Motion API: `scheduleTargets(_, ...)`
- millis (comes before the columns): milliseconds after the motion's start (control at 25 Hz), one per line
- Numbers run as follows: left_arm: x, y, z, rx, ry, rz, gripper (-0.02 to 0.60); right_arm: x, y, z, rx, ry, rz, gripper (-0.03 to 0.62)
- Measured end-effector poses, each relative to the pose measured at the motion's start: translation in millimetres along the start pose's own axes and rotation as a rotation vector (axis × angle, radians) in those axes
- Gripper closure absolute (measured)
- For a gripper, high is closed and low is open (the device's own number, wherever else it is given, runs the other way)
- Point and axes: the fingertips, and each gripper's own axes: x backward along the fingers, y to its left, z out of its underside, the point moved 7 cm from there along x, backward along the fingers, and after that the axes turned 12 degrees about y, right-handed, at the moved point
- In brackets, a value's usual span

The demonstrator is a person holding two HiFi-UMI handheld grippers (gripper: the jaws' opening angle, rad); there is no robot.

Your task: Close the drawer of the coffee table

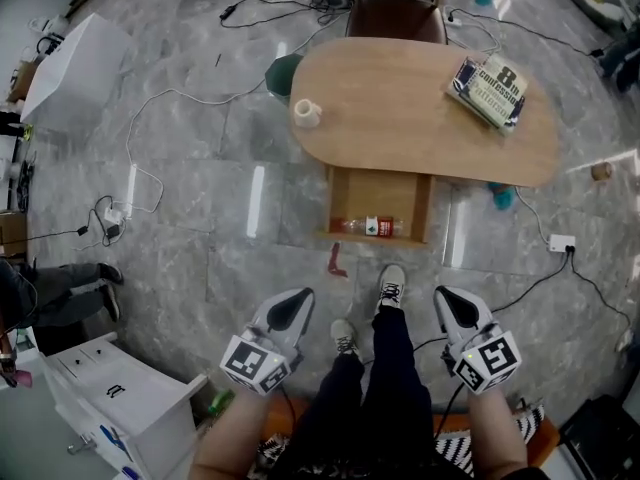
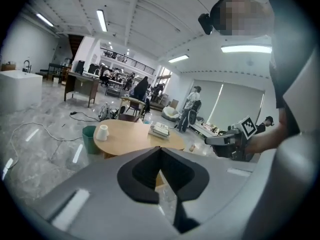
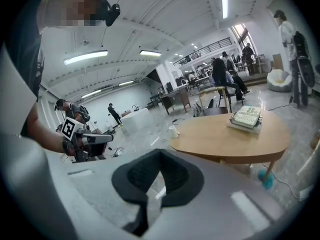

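The oval wooden coffee table [image 1: 400,118] stands ahead of me with its drawer [image 1: 378,206] pulled out toward me; a bottle [image 1: 368,226] lies inside the drawer. My left gripper [image 1: 296,302] and right gripper [image 1: 448,302] hang on either side of my legs, well short of the drawer, both shut and empty. In the left gripper view the table [image 2: 135,136] sits beyond the shut jaws, and the right gripper [image 2: 227,141] shows at the right. In the right gripper view the table [image 3: 235,134] lies at right and the left gripper [image 3: 92,139] at left.
On the table rest a white cup [image 1: 307,113] and a stack of books [image 1: 489,90]. A green bin [image 1: 283,73] and a chair [image 1: 396,16] stand behind it. Cables and a power strip [image 1: 561,243] lie on the floor; a white cabinet [image 1: 120,403] is at near left.
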Motion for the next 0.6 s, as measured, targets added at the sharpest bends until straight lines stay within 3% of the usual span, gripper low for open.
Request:
scheduleTargets(360,-68.1,53.6,38.5,-0.005,0.022,-0.052,0.581,-83.2,-56.3,29.5,0.05,0.079,-0.042,0.592)
scheduleTargets(600,-101.6,103.9,94.5,0.017,0.01,-0.092,0.581,-135.7,-83.4,65.0,0.108,0.094,-0.026,0.592)
